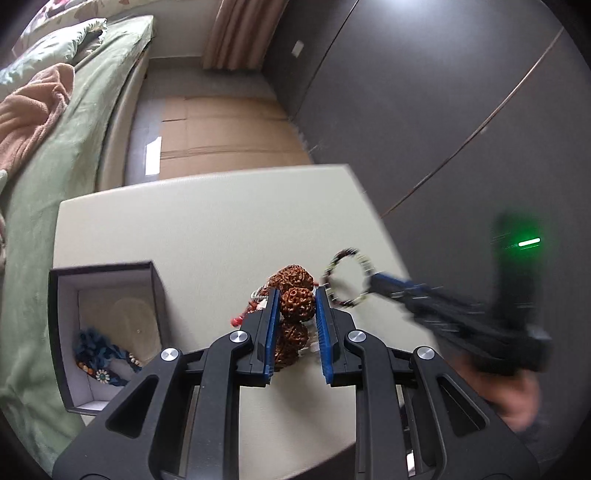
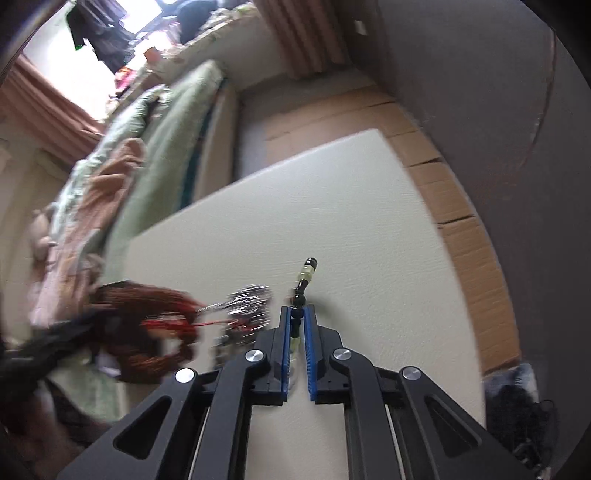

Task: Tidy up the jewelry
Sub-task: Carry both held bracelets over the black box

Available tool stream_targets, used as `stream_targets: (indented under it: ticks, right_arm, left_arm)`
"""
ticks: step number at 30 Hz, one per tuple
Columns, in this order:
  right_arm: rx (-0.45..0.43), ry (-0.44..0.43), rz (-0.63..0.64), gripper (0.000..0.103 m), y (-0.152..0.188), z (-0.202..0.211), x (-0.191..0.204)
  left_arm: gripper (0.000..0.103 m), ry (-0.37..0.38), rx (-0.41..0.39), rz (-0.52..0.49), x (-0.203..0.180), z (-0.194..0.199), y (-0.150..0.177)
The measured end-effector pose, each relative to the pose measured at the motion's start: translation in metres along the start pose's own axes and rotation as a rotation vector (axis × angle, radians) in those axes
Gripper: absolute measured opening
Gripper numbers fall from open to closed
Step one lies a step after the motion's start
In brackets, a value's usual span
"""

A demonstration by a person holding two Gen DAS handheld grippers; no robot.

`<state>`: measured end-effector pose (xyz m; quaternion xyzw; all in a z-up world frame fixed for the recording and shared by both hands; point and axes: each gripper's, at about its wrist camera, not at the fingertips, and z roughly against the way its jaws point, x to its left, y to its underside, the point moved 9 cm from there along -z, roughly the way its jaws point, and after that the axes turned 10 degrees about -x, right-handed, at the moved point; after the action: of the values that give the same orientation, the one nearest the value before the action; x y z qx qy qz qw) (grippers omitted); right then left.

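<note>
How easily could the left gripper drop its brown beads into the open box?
Probably yes: the left gripper, shut on the brown beads, has the open box beside it, nothing between.

A pale cream rectangular tabletop [image 1: 207, 229] filled the middle. At ten o'clock lay a bed under a green quilted cover [image 1: 74, 147], with a crumpled peach fleece blanket [image 1: 33, 110] on it. Flattened brown cardboard sheets [image 1: 221, 133] covered the floor at twelve o'clock, below a striped tan curtain [image 1: 243, 33].
</note>
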<state>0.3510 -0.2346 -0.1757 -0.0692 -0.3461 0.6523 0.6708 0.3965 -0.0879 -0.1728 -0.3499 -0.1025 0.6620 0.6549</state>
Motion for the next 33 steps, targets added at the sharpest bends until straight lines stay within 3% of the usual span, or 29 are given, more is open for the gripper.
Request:
stream_targets:
  ticks: [8,16,20,26,31,33]
  right_arm:
    - [-0.024,-0.068,0.002,0.007,0.004,0.025,0.02]
    - [-0.027,-0.083,-0.001,0.007,0.01,0.033,0.025]
    - [-0.031,-0.083,0.001,0.007,0.01,0.034,0.027]
    - [-0.054,-0.116,0.005,0.007,0.004,0.041,0.041]
    - [-0.077,-0.14,0.008,0.007,-0.001,0.05,0.053]
    - [-0.089,-0.155,0.008,0.007,-0.004,0.056,0.059]
  left_arm:
    - [0.02,-0.176,0.051,-0.074,0.024,-0.028,0.015]
    - [0.02,-0.249,0.09,-0.13,0.023,-0.051,0.008]
    - [0.02,-0.179,0.088,-0.101,0.015,-0.045,0.005]
    - [0.02,-0.029,0.011,-0.049,-0.001,0.005,-0.012]
    - [0.02,0.033,-0.046,-0.032,-0.006,0.04,-0.023]
    - [0.02,0.136,-0.092,-0.021,-0.015,0.059,-0.03]
